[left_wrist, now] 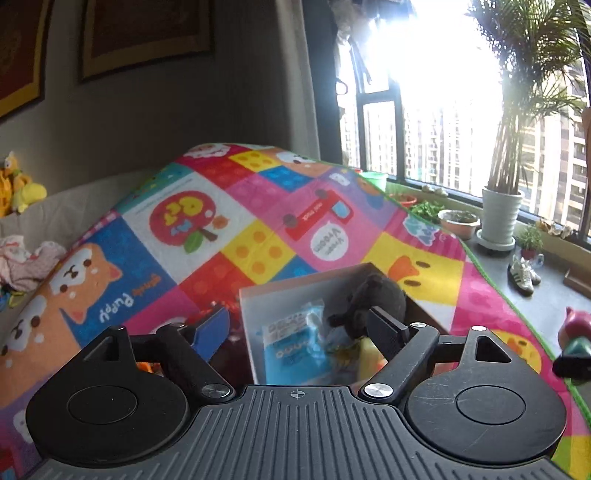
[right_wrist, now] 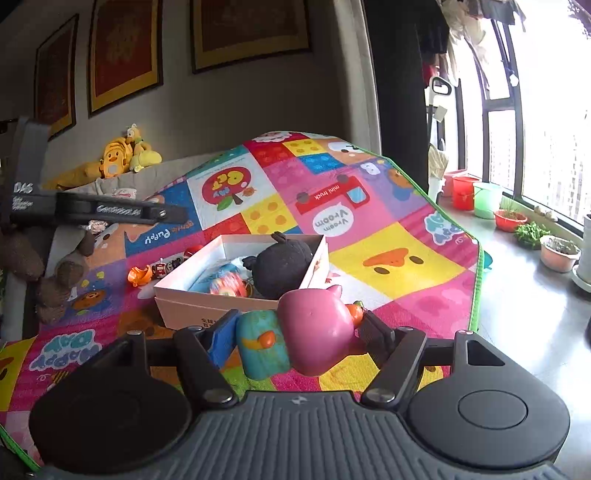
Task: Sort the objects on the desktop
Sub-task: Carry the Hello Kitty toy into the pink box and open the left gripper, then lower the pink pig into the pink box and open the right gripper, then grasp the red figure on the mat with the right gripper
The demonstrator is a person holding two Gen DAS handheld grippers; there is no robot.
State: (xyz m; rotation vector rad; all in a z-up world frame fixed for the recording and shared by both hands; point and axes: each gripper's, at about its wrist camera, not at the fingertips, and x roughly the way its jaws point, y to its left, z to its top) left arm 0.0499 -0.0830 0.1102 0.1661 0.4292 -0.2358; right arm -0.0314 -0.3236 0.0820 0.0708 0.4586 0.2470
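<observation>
Many-coloured play mat (right_wrist: 388,258), framed pictures (right_wrist: 125,55), perhaps sofa (right_wrist: 177,173)

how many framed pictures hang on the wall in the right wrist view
3: one at far left, one left of centre, one at top centre. More may lie beyond the frame.
</observation>
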